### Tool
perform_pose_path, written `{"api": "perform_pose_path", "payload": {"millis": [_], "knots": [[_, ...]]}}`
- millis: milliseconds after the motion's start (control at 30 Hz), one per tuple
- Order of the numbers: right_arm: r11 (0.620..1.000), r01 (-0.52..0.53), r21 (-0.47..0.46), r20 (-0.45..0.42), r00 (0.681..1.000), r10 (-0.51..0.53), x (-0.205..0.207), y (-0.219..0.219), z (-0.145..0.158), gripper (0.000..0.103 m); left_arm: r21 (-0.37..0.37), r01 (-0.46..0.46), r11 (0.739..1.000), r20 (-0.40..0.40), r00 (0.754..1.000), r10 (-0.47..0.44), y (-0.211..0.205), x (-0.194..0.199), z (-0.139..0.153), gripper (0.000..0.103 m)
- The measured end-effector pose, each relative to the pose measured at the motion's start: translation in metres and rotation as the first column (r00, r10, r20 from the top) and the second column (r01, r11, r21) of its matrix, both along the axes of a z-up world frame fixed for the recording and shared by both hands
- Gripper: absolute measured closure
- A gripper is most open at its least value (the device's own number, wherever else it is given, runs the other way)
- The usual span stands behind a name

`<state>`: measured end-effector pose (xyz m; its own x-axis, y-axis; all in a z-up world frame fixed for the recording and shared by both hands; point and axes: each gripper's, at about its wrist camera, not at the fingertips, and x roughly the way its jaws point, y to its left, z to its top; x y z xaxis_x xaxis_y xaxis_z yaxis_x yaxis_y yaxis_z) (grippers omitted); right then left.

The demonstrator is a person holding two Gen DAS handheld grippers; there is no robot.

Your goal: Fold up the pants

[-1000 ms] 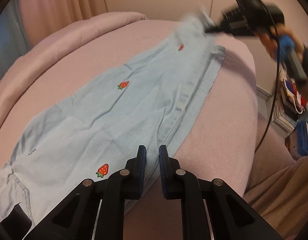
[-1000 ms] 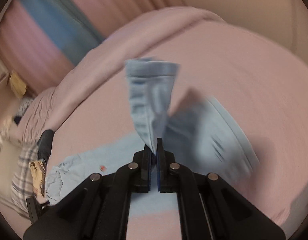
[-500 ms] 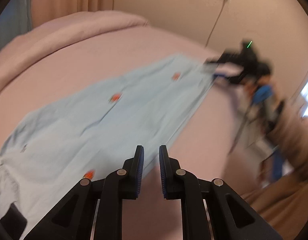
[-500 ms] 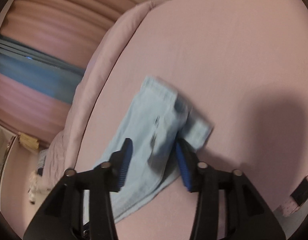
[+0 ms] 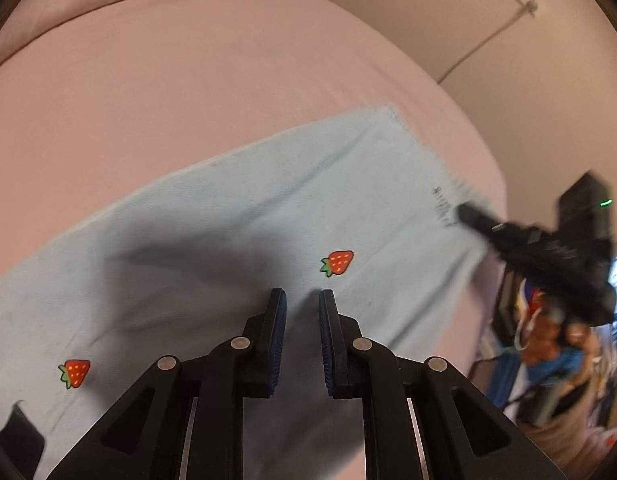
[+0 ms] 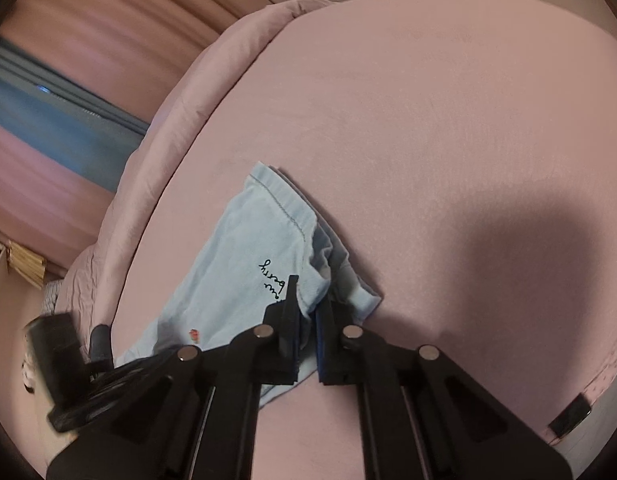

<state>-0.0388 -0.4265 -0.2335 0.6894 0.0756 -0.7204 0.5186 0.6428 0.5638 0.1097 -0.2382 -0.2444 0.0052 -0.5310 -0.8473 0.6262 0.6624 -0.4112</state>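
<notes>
1. Pants of light-blue cotton with small red strawberry prints (image 5: 236,216) are lying along the pink bed (image 5: 188,80), laid out long and mostly flat, with a few soft wrinkles.
2. Judging by the doubled hems at the leg end, the lengthwise fold, one leg over the other, is looking done; no crosswise fold is showing yet.
3. The right hand-held gripper (image 6: 307,322) is sitting at the hem end beside the black script lettering (image 6: 273,277), its fingers narrowly parted with cloth lying between them; I cannot tell whether they are gripping it.
4. The left hand-held gripper (image 5: 302,312) is hovering over the mid-leg, fingers spread and pinching nothing.
5. Remaining, I judge: bringing the hem end toward the waist, then tidying the stack.
</notes>
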Motion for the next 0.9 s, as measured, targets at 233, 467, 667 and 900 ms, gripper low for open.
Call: {"api": "perform_pose_path", "payload": {"millis": [233,467,667,900], "knots": [[0.999,-0.013,-0.03,-0.019,1.0,0.012,-0.011,-0.008,-0.003,0.098,0.023,0.115,0.993,0.024,0.993,-0.115,-0.034,-0.013,0.009,0.091],[0.989,-0.056,-0.137,-0.048,0.998,0.05,-0.013,-0.025,0.011,0.063,0.029,0.013,1.0,0.095,0.995,-0.016,-0.037,0.014,0.02,0.09],[0.95,-0.201,-0.24,0.025,0.977,0.213,0.023,-0.038,0.039,0.056,0.05,-0.095,0.994,0.106,0.99,0.09,0.002,0.027,0.014,0.09],[0.876,-0.404,-0.262,-0.112,0.915,0.389,0.109,-0.046,0.017,0.056,0.071,-0.202,0.977,0.131,0.973,0.191,0.035,0.032,0.012,0.09]]}}
